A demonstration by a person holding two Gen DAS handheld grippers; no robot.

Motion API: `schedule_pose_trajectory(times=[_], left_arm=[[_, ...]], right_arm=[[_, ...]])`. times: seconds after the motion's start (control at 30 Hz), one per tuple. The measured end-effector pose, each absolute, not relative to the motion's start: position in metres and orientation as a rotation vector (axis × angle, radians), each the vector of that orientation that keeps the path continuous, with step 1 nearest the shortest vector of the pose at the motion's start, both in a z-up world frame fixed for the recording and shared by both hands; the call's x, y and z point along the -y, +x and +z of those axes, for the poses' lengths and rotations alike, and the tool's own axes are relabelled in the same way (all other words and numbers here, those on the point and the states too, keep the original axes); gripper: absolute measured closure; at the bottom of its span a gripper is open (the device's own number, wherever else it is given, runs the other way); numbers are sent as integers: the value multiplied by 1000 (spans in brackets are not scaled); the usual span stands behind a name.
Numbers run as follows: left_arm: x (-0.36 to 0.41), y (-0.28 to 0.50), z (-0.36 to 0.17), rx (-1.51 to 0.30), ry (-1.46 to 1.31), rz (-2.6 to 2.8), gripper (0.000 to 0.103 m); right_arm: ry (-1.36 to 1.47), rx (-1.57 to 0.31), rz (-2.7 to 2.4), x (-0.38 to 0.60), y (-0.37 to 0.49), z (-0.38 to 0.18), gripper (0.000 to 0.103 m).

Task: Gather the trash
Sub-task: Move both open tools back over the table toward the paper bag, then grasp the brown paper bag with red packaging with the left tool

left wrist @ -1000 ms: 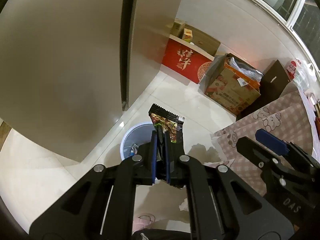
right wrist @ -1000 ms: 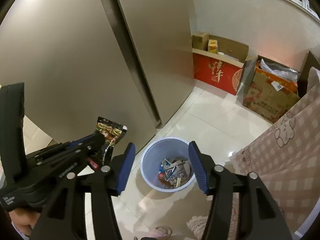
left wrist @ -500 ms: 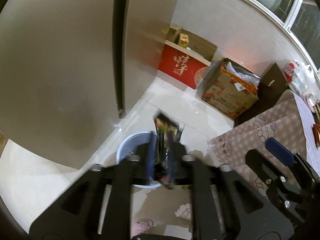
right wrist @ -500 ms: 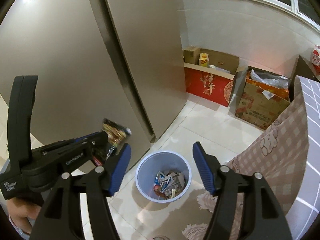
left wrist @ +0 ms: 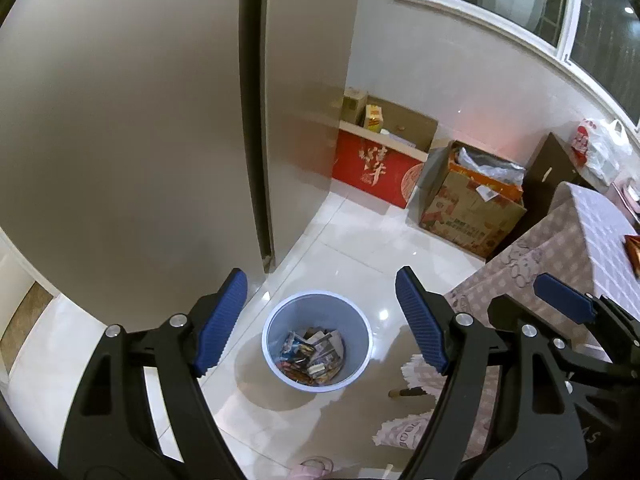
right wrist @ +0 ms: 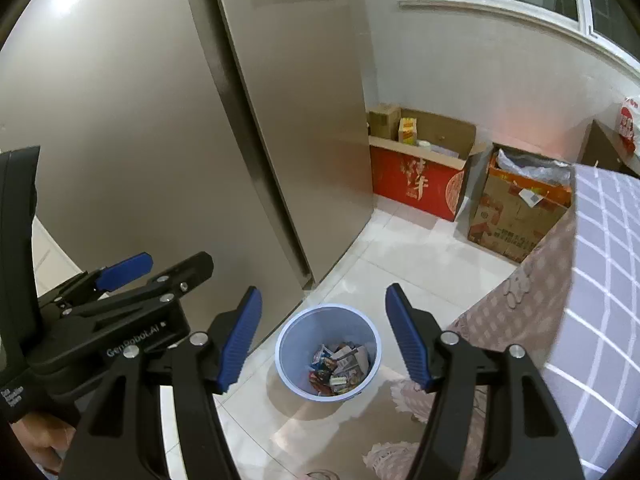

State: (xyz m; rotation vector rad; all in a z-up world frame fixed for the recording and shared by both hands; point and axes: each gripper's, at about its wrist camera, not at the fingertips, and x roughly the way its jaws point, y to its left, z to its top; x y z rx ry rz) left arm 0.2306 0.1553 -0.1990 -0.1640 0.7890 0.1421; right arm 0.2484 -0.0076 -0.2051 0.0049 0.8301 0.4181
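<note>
Blue-padded and spread wide, the left gripper (left wrist: pixel 320 316) and right gripper (right wrist: pixel 324 336) hang empty above a pale bin (left wrist: pixel 317 339) on the tiled floor, wrappers (left wrist: pixel 314 354) heaped inside. Best practice now: lift straight clear, then turn toward the checked tablecloth (right wrist: pixel 600 280). Beyond stand the fridge (left wrist: pixel 160 120) and cardboard boxes (left wrist: pixel 472 212).

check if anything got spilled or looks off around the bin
Nothing stands out. The bin stands upright with the wrappers inside, no litter on the floor tiles around it. Both claws, left and right, are open and empty.
</note>
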Motion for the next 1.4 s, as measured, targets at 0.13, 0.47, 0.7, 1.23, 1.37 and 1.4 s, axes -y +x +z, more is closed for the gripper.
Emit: schedule_pose_trajectory(times=[0.13, 0.47, 0.7, 1.23, 1.37, 1.4], left_arm=[[-145, 217, -183, -770, -165, 121, 27], [-86, 190, -143, -718, -120, 28, 27], [4, 190, -129, -715, -21, -111, 25], [241, 258, -144, -742, 232, -491, 22], [267, 274, -143, -710, 272, -527, 22], [273, 278, -140, -694, 265, -543, 22]], right_arm=[[9, -803, 414, 18, 234, -188, 38], [32, -729, 379, 77, 196, -146, 36], [77, -712, 259, 176, 179, -130, 34], [274, -772, -123, 424, 179, -147, 33], [306, -768, -136, 450, 188, -150, 32], [314, -767, -135, 454, 190, -150, 31]])
